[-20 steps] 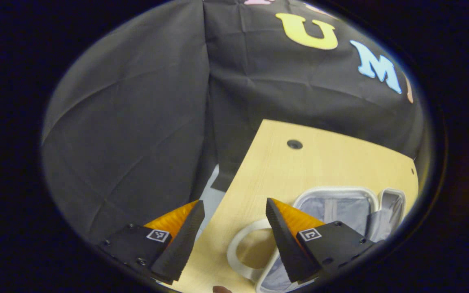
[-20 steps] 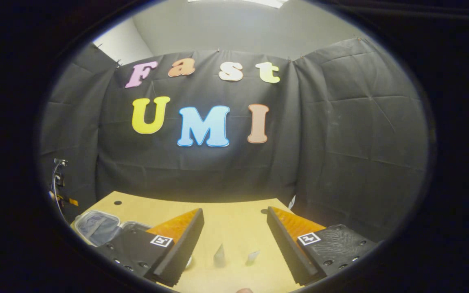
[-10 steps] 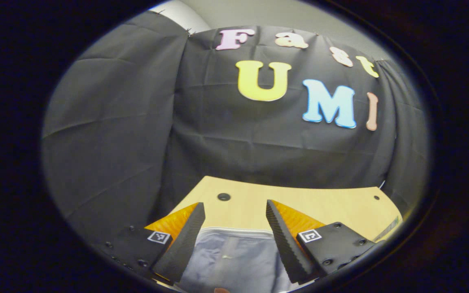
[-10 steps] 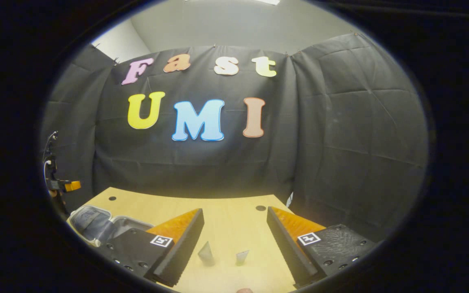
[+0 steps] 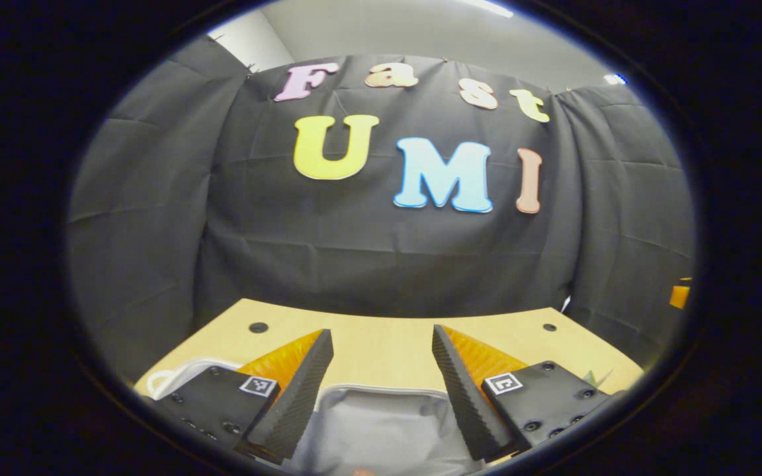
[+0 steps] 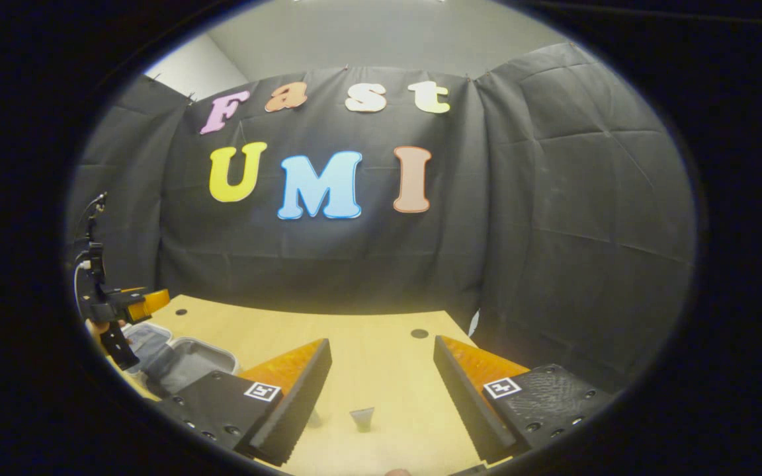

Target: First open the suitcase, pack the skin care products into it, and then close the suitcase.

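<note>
The left gripper is swinging over the open suitcase; both claws gaping, right gripper should straddle the tube squarely.

The suitcase is lying open on the table, showing grey fabric lining inside a pale rim; in the left gripper view it is sitting at 6 o'clock. In the right gripper view it is lying at 8 o'clock, both halves spread flat. 1 small grey skin care tube is standing at 6 o'clock, well apart from it.
</note>
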Motion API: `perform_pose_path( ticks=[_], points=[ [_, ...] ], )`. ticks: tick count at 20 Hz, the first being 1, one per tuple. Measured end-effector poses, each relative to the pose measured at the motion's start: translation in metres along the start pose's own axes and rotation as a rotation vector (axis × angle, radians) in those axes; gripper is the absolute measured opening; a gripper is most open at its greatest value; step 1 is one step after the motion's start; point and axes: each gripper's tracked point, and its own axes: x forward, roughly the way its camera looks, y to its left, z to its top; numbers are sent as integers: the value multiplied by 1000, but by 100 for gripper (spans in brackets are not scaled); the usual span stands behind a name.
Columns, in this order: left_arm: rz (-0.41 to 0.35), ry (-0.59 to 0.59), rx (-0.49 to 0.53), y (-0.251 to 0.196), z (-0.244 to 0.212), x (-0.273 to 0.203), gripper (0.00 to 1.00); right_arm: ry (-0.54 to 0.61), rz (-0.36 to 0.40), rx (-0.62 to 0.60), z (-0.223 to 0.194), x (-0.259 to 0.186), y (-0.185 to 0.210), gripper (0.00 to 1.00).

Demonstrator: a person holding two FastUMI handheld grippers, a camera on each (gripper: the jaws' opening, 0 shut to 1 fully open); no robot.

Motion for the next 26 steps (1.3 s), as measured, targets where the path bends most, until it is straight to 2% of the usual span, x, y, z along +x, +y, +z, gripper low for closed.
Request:
perform_pose_path(
  ticks=[3,6,12,16,18,23,24,26],
  points=[
    [-69,-19,-15,-77,-10,2,98,20,38,-4,-10,7,-10,94],
    [-138,-10,12,-154,-28,5,98,43,79,-49,-21,17,-19,94],
    [-252,24,54,-268,-86,3,98,45,133,-56,-30,27,-29,95],
    [-271,88,61,-299,-149,8,98,78,160,-41,-44,32,-29,95],
    [-253,157,41,-294,-194,15,98,95,171,-37,-52,33,-27,95],
    [-239,261,50,-300,-254,31,99,140,182,-44,-70,35,-22,95],
    [-246,283,50,-304,-262,34,96,144,183,-45,-71,35,-21,95],
    [-253,302,40,-310,-271,34,84,145,179,-46,-71,35,-21,95]
  ],
)
